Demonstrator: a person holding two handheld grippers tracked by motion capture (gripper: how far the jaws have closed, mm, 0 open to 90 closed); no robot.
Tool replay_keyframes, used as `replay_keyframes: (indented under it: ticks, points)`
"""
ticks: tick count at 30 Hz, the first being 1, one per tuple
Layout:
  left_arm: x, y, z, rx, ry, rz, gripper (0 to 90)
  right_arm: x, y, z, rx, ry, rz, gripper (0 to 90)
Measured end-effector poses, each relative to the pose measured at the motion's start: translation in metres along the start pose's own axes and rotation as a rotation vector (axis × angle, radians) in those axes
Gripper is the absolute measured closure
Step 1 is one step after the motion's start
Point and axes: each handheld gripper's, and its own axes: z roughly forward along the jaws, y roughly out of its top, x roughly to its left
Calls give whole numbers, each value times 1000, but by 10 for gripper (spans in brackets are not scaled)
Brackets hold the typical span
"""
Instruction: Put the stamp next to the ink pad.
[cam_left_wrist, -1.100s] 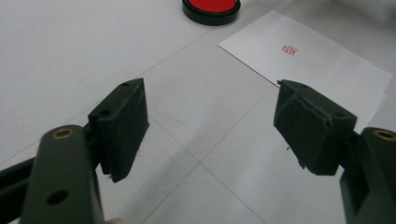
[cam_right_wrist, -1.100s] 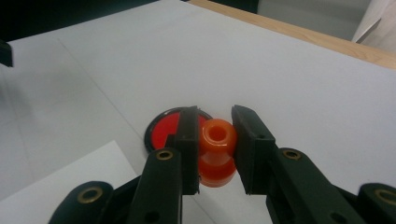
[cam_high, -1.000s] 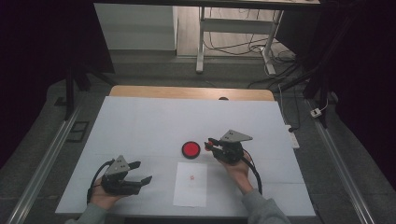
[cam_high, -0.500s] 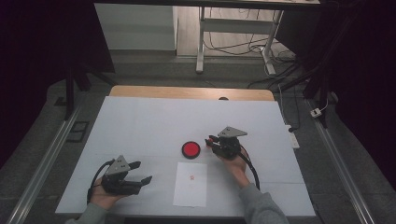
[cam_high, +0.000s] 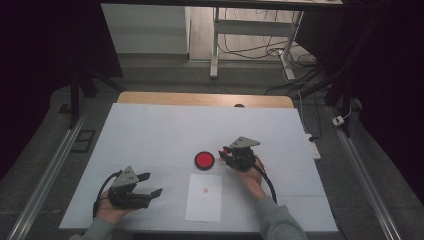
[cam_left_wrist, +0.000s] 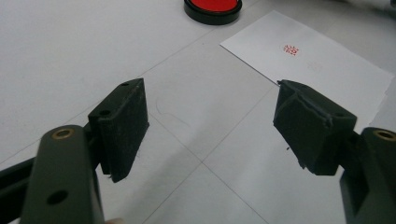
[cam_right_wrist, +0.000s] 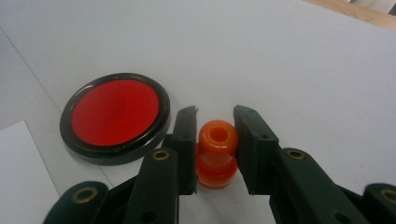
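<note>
Drifted slightly toward 6 o'clock: right claw (cam_right_wrist: 214, 122) clamping orange stamp (cam_right_wrist: 215, 154) upright; ink pad (cam_right_wrist: 115, 116) at 9 o'clock; left claw (cam_left_wrist: 210, 123) wide.

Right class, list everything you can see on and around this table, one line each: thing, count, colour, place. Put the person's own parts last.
Ink pad: one, red in a black rim, middle of the table, just left of the right gripper.
Stamp: one, orange, standing between the right gripper's fingers.
Sheet of paper: one, white with a small red stamp mark, near edge, in front of the ink pad.
Table: one, white top with a wooden far edge.
Left gripper: one, black, near left, open over bare table.
Right gripper: one, black, closed on the stamp.
Hands: two, holding the grippers.
</note>
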Motion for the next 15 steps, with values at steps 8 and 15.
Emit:
replay_keyframes:
  ticks: [8,15]
  points:
    - [0,0,0,0,2,1,264,0,1,-2,-22,7,3,541]
    - [0,0,-1,-2,4,1,263,-1,7,-12,-83,25,25,475]
